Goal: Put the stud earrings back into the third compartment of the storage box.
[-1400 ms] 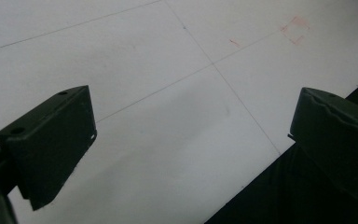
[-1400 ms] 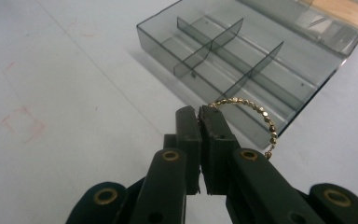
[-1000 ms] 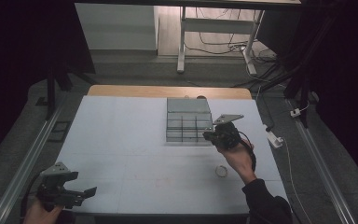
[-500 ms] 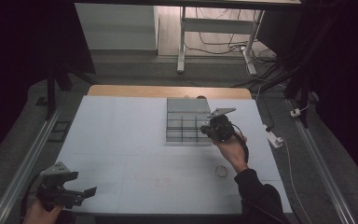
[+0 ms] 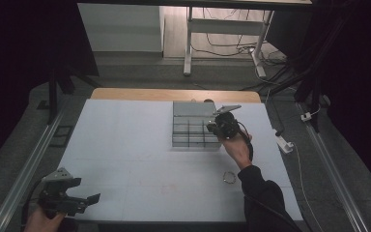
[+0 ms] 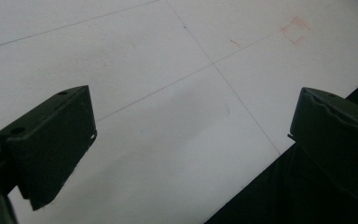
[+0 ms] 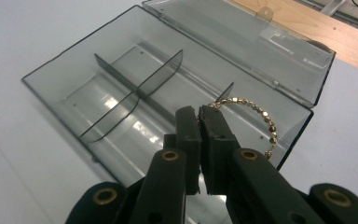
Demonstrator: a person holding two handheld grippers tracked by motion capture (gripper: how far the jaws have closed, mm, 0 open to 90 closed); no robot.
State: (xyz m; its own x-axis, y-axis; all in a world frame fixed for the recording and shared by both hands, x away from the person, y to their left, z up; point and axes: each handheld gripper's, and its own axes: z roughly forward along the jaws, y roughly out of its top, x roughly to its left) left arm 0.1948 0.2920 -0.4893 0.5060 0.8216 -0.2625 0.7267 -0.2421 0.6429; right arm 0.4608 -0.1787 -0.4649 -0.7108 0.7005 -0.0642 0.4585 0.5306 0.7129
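A smoky clear compartment box point(image 7: 74, 88) lies open on the white table, its lid point(image 7: 242, 32) folded back toward the wooden edge. My right gripper point(image 7: 199, 114) is shut on a gold bead bracelet point(image 7: 262, 113), which loops out to the right above the box's right end compartment. In the high view the right gripper point(image 5: 213, 128) hovers at the right side of the box point(image 5: 188, 131). A second bracelet point(image 5: 229, 177) lies on the table beside the person's forearm. My left gripper point(image 5: 89, 199) stands open at the front left corner; in its own view the left gripper point(image 6: 191, 126) holds nothing.
The white table surface point(image 5: 125, 145) is bordered by metal rails at both sides. A white plug block point(image 5: 284, 144) with a cable lies off the right edge. Faint red marks point(image 6: 296, 31) show on the table in front of the left gripper.
The right hand has carried the bracelet left and a little forward, from beside the box to over its right end. The left gripper has stayed put.
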